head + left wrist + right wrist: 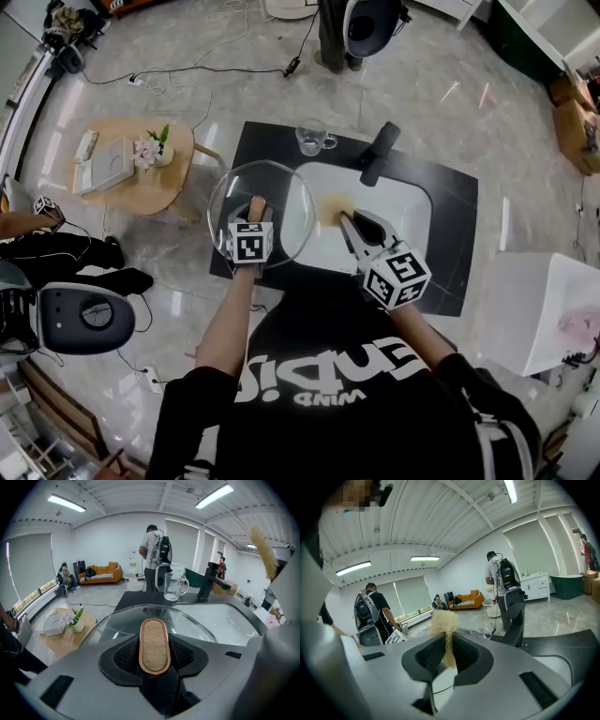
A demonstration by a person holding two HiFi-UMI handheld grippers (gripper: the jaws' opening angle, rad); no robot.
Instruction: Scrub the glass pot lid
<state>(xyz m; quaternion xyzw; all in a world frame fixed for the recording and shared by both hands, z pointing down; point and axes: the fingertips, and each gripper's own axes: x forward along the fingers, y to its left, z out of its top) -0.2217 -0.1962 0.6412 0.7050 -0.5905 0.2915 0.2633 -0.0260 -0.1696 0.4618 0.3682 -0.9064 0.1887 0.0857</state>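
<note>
The left tool (154, 654) pinches the lid (199, 623) by its wooden handle (155, 634), holding it roughly level above the counter (457, 246) at the left edge of the sink (405, 208). The right tool (449, 654) is clamped on a pale fibre scrubber (443, 619), near the glass but not touching it. Both things are in hand, then, but scrubbing looks not yet begun, and I can make out no suds on the glass.
</note>
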